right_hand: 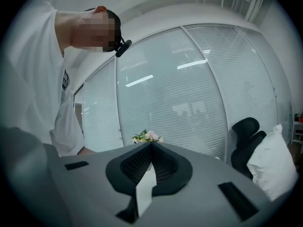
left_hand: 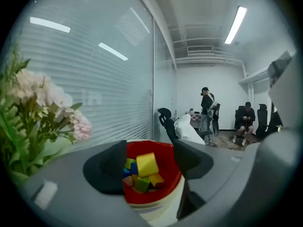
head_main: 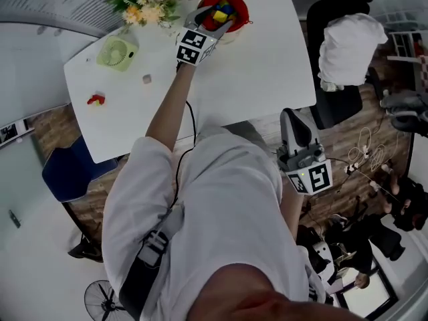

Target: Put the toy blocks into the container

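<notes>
The right tongs (right_hand: 151,146) sit closed and empty, with flowers (right_hand: 147,136) showing past their tips.

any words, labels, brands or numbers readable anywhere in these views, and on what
No text can be read in any view.
Marker cubes: black-and-white square patterns only, no letters or digits.
Dark print on the white shirt: too small and blurred to read.
Green fan: no legible label.
</notes>
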